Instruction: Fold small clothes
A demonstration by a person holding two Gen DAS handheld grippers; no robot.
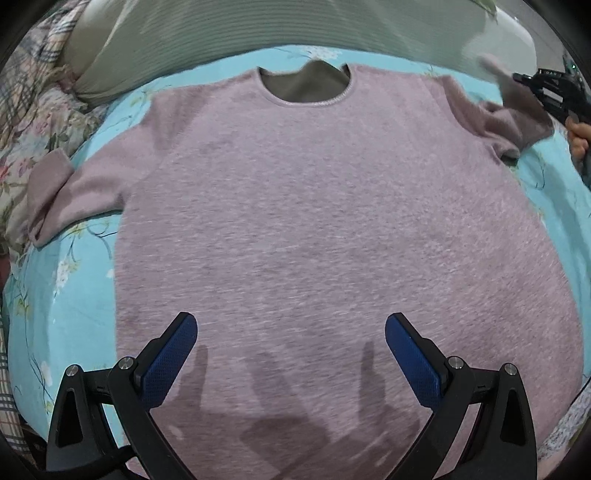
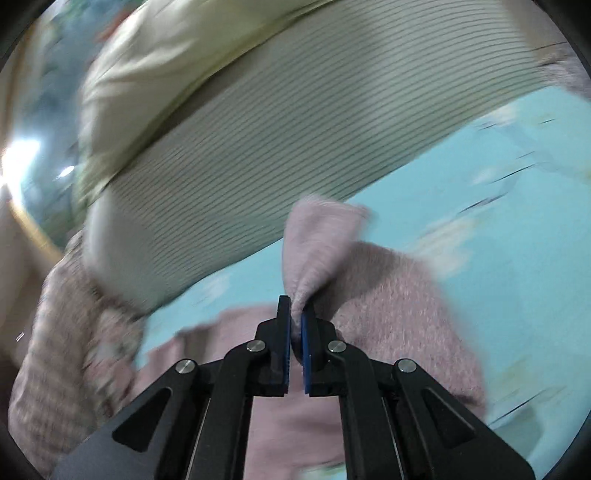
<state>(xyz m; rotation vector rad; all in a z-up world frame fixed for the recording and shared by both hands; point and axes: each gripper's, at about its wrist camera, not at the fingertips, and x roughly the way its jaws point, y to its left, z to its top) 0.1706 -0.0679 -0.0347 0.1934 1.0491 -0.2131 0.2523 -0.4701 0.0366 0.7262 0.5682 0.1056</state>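
A small pink fuzzy sweater [image 1: 314, 206] lies flat, front up, on a turquoise floral bedsheet [image 1: 74, 295], neckline at the far side. My left gripper [image 1: 291, 332] hovers open over the sweater's lower body with nothing between its blue pads. The sweater's left sleeve [image 1: 62, 192] lies spread toward the left. At the far right my right gripper [image 1: 524, 79] pinches the right sleeve's cuff [image 1: 506, 110] and holds it off the sheet. In the right wrist view that gripper [image 2: 295, 306] is shut on the pink sleeve [image 2: 317, 243], with the cloth bunched between the pads.
A grey-green ribbed pillow [image 1: 258, 33] lies across the far side behind the neckline, seen also as the striped pillow [image 2: 258, 147]. A plaid and floral quilt [image 1: 26, 110] is heaped at the left. A person's hand [image 1: 578, 138] shows at the right edge.
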